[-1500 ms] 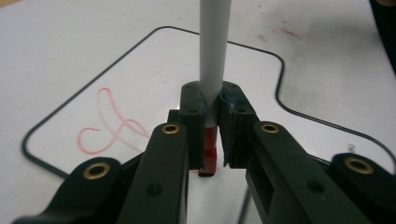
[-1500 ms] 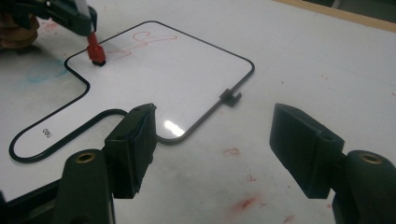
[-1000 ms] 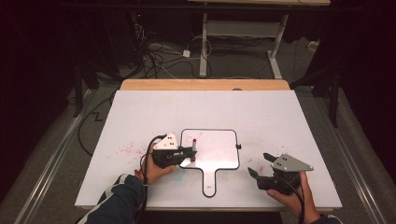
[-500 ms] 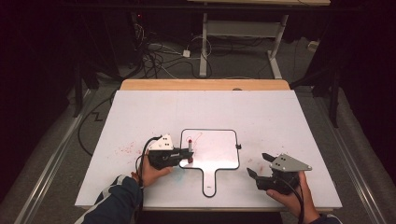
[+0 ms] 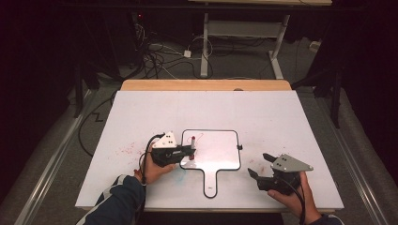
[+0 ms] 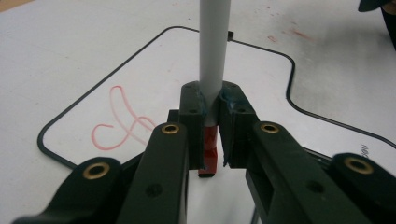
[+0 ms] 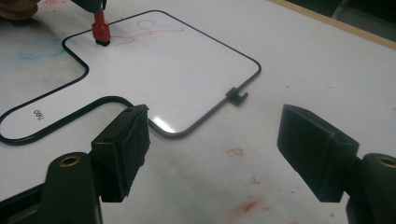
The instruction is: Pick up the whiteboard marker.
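Marker (image 6: 214,56) sat upright, clenched in your left claw (image 6: 211,140), tip on the whiteboard (image 5: 220,152) for drawing; your right claw (image 7: 215,156) gaped idle.

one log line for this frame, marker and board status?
left tongs: shut on marker | marker: upright, red end down on whiteboard | board: red scribble | right tongs: open, empty, beside board

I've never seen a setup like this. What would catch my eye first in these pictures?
Probably the small paddle-shaped whiteboard lying near the front of the big white table, with a red scribble on it. The left gripper is clamped on a marker with a red end, held upright over the board's left part. To the right, the right gripper rests on the table with its jaws wide apart and nothing between them.
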A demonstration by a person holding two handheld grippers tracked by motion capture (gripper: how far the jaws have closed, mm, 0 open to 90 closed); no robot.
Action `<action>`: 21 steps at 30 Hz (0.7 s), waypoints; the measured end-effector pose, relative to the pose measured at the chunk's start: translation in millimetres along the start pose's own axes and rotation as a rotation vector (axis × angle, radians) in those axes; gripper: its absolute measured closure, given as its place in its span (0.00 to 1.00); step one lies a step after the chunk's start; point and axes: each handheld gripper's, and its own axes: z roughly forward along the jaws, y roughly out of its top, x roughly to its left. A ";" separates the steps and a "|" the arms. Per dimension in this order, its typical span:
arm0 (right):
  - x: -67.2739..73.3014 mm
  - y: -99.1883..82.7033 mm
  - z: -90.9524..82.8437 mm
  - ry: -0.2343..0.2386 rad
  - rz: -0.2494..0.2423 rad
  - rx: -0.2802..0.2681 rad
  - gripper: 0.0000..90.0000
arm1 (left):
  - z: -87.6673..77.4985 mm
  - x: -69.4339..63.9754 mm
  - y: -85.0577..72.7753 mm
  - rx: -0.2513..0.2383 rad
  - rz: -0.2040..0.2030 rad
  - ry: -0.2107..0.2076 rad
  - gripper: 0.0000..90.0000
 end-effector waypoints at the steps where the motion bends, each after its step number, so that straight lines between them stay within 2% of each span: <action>1: -1.0 -0.6 -0.1 0.000 -0.001 0.001 0.29 | 0.6 1.1 0.5 0.001 -0.001 -0.002 0.87; 13: -1.4 -0.3 2.9 0.006 0.005 0.008 0.29 | 10.0 14.0 4.1 -0.021 -0.018 -0.013 0.87; 21: -0.3 -2.1 9.4 0.016 -0.011 0.032 0.29 | 20.0 25.1 11.2 -0.018 -0.019 0.005 0.87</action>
